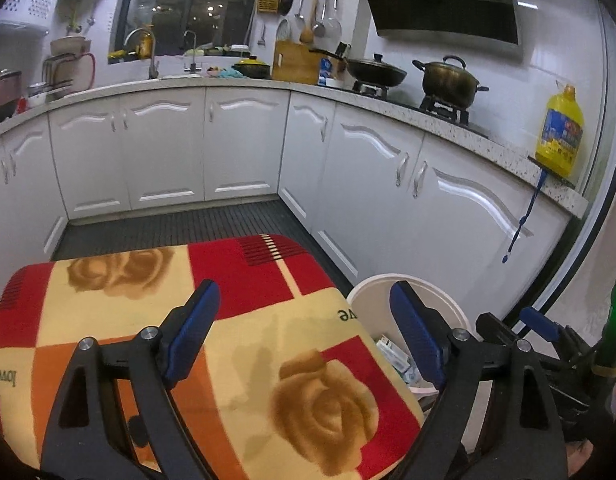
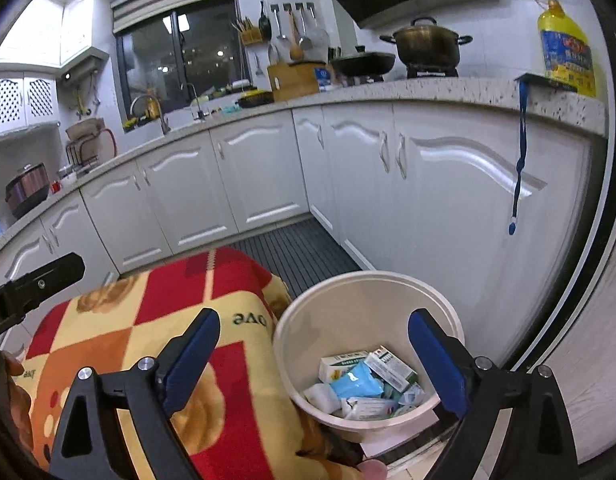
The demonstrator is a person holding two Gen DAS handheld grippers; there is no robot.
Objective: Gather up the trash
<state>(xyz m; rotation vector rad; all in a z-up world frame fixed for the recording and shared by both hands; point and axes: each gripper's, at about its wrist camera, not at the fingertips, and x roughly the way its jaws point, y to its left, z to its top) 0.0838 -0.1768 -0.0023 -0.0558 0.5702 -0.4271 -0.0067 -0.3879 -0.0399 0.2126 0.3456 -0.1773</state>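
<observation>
The left hand-held gripper (image 1: pixel 304 332) stands with its blue-padded jaws spread wide and nothing between them. Directly beneath and ahead of it lies a desk covered by a fleece cloth (image 1: pixel 236 320) in red, cream and orange squares with brown rose prints. Just to its right, beside the cloth's edge, stands a cream plastic bin (image 1: pixel 412 284), partly hidden behind its right finger (image 1: pixel 418 332).

The right hand-held gripper (image 2: pixel 314 354) is also wide apart and empty. Between its fingers and slightly below sits the same cream plastic bin (image 2: pixel 372 292), open at the top, touching or just beside the cloth-covered desk (image 2: pixel 120 332) on the gripper's left. At the bottom of the bin lies the collected trash: a light blue wipes pack (image 2: pixel 356 384), a green-and-white carton (image 2: pixel 338 364), a white box with green print (image 2: pixel 390 366) and other small white packets (image 2: pixel 368 408), all piled together.

Farther ahead of both grippers runs a dark ribbed floor mat (image 2: pixel 296 248), bordered by white cabinet doors (image 2: pixel 260 168) under a speckled stone counter (image 2: pixel 448 90). To the far right on that counter stands a yellow oil jug (image 2: pixel 566 50), with a blue lanyard (image 2: pixel 520 152) hanging down the cabinet front. Beyond are a lidded stockpot (image 2: pixel 426 44) and a wok (image 2: pixel 364 62) on the stove, a wooden cutting board (image 2: pixel 294 76), and a faucet (image 2: pixel 148 110) below a dark window.
</observation>
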